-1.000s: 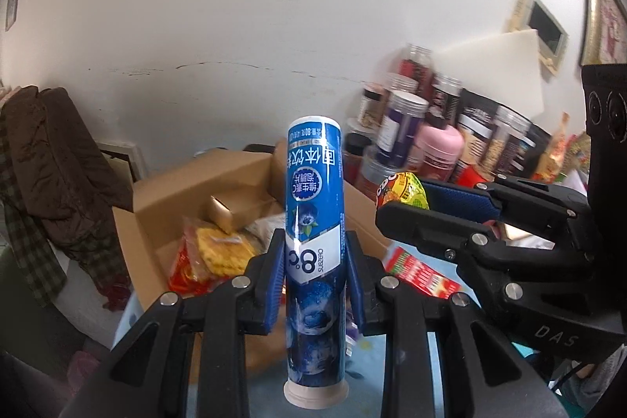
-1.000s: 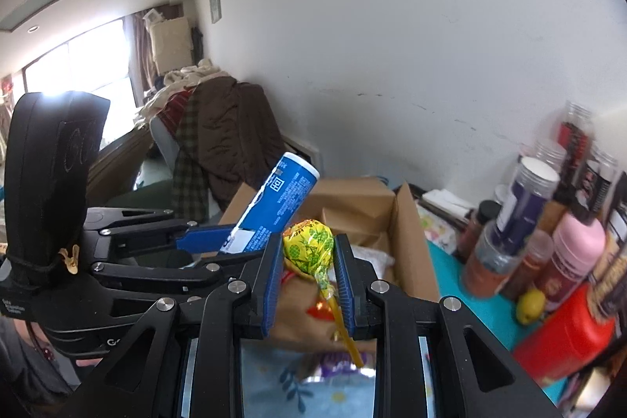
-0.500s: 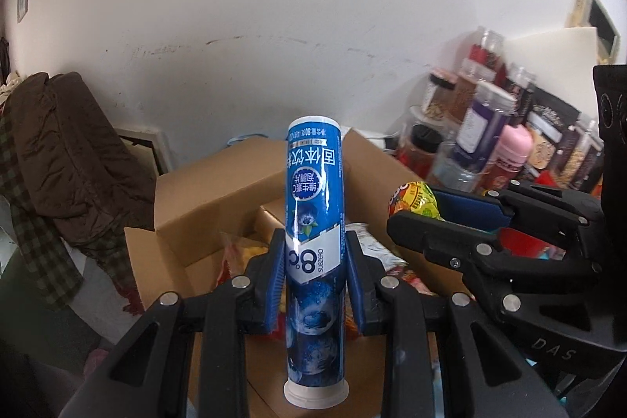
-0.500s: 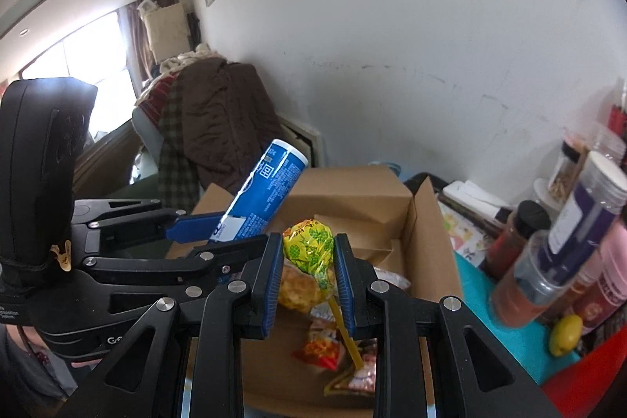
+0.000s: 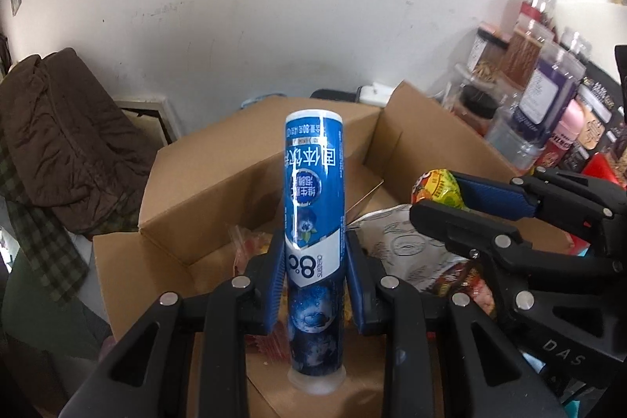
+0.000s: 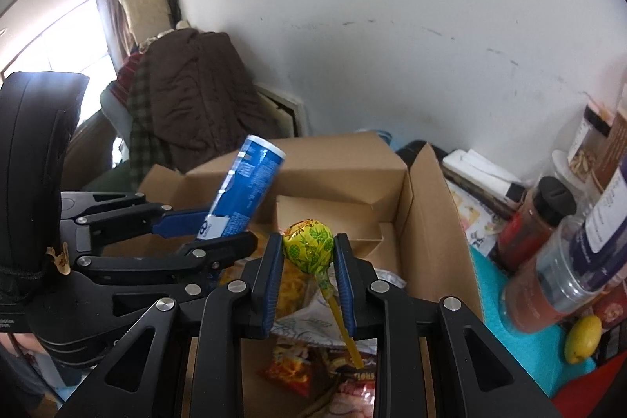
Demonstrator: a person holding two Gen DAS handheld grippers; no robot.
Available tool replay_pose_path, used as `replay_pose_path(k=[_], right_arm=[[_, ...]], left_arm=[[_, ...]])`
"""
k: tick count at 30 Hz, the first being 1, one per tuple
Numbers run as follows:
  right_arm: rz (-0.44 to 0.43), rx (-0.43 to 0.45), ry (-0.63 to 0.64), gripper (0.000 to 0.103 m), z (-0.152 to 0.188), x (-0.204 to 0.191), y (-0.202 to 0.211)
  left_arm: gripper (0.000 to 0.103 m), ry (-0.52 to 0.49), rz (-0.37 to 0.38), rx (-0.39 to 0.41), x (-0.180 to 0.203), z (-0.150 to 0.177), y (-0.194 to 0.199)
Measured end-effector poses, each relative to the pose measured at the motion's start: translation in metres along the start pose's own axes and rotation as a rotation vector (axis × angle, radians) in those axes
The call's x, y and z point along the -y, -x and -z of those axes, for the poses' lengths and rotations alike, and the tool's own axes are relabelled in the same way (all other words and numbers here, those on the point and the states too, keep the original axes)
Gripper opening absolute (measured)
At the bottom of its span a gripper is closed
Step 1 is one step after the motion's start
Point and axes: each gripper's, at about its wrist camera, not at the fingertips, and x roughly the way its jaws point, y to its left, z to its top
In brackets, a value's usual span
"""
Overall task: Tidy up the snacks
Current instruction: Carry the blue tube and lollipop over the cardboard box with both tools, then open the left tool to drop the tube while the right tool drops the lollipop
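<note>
My left hand-held gripper (image 5: 315, 290) is clamped on the blue tube (image 5: 314, 222), its pads pressing the lower half so the tube stands upright above the open cardboard box (image 5: 235, 183); my right hand-held gripper (image 6: 308, 279) is closed on the lollipop (image 6: 308, 247), pinching the wrapped yellow head while the stick hangs free below. Both hang over the box, where bags of snacks (image 6: 298, 365) already lie. I judge the tube to be stiff, light and glossy, so it could slide through the pads if I tilt it; a hold near the middle, as now, looks safest. The lollipop looks very light with a hard head under a crinkly wrapper, and gripping the head seems surer than the thin stick, which could swivel. The floor of the box is mostly hidden behind my own fingers and the box flaps, so I cannot tell how much free room remains. The tube's cap end is cut close to the bottom edge of the left view. The jars and bottles (image 6: 564, 261) on the teal tabletop (image 6: 484, 271) to my right are crowded and partly cut off, their labels unreadable.
</note>
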Motion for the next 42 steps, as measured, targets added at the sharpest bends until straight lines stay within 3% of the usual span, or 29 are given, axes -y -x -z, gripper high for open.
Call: replay_pose_path(k=[11, 20, 22, 27, 42], right_arm=[[0.046, -0.079, -0.02, 0.026, 0.004, 0.01, -0.026], [0.081, -0.107, -0.025, 0.029, 0.006, 0.015, -0.022], [0.084, -0.105, -0.029, 0.037, 0.006, 0.017, -0.019], [0.096, -0.095, -0.033, 0.04, 0.005, 0.019, -0.006], [0.134, 0.016, -0.006, 0.04, -0.012, 0.005, 0.07]], left_arm=[[0.028, 0.009, -0.032, -0.096, 0.001, -0.001, -0.025], [0.029, 0.01, -0.055, -0.128, 0.001, -0.005, -0.028], [0.03, 0.014, -0.071, -0.12, 0.001, -0.006, -0.026], [0.056, 0.018, -0.088, -0.088, 0.001, -0.008, -0.014], [0.057, -0.012, -0.058, 0.048, 0.025, -0.016, 0.063]])
